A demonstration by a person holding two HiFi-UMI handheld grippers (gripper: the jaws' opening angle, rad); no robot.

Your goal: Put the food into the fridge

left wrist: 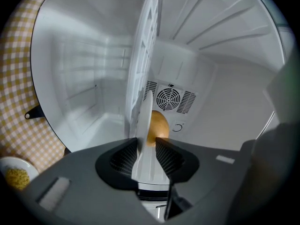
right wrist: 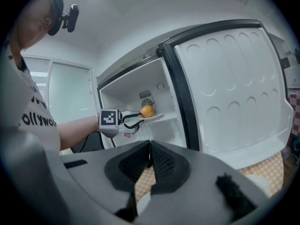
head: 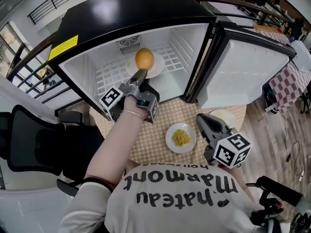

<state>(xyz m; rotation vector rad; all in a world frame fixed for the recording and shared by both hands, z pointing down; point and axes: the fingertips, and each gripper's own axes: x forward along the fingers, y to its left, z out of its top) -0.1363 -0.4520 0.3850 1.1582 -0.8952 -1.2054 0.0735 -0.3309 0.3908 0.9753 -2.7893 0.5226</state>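
Inside fridge (head: pixel 97 13), on its shelf (head: pixel 114 72): plate (head: pixel 158 70) bearing orange (head: pixel 144 58). Left gripper (head: pixel 140 75) reaching in, fingers apart astride plate rim. Before fridge, above counter (head: pixel 170 113), right gripper (head: pixel 203 121), fingers together, empty.

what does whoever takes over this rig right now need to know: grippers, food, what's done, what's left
Left gripper: jaws apart around the rim of the orange's plate, which looks released.
Right gripper: shut, empty, over the table.
Done: the orange and its plate rest on the fridge shelf; the fridge door is open.
Left: the plate of yellow food is on the table. A second white plate sits by the right gripper, contents hidden. Probably back the left gripper out, then fetch those.
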